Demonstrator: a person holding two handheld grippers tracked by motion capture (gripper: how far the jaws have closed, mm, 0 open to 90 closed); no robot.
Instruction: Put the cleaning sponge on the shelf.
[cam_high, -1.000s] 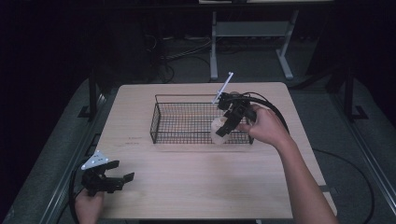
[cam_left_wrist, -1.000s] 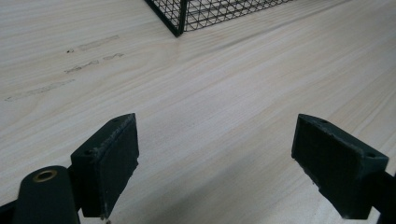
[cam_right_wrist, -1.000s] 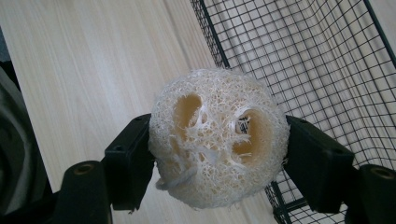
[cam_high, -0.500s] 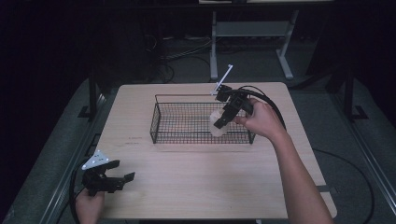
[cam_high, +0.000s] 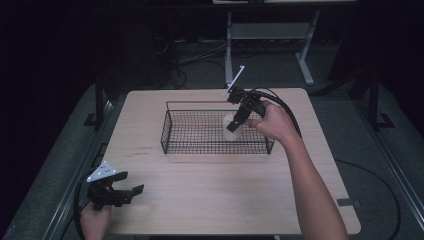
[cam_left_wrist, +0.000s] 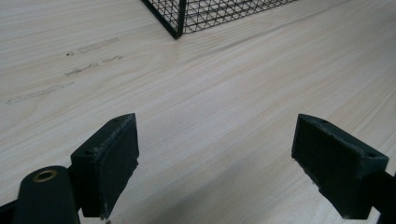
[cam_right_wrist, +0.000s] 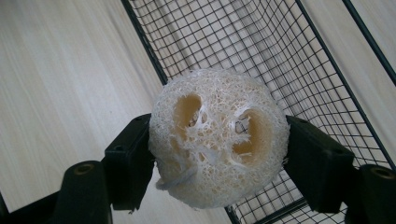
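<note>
While clamped on a loofah slice, poised over the wire basket.
Nearest, at the table's (cam_high: 210, 200) front left corner: left gripper (cam_high: 131, 192) held low over bare wood, jaws spread wide, pinching nothing; farther off, right gripper (cam_right_wrist: 217, 154) with pads pressed against both sides of the pale round loofah slice (cam_right_wrist: 218, 137), held above the black wire basket (cam_high: 215, 145) at its right end; beyond, a dark floor.

High view overhead, gripper views close, sharing basket (cam_high: 215, 132)
</note>
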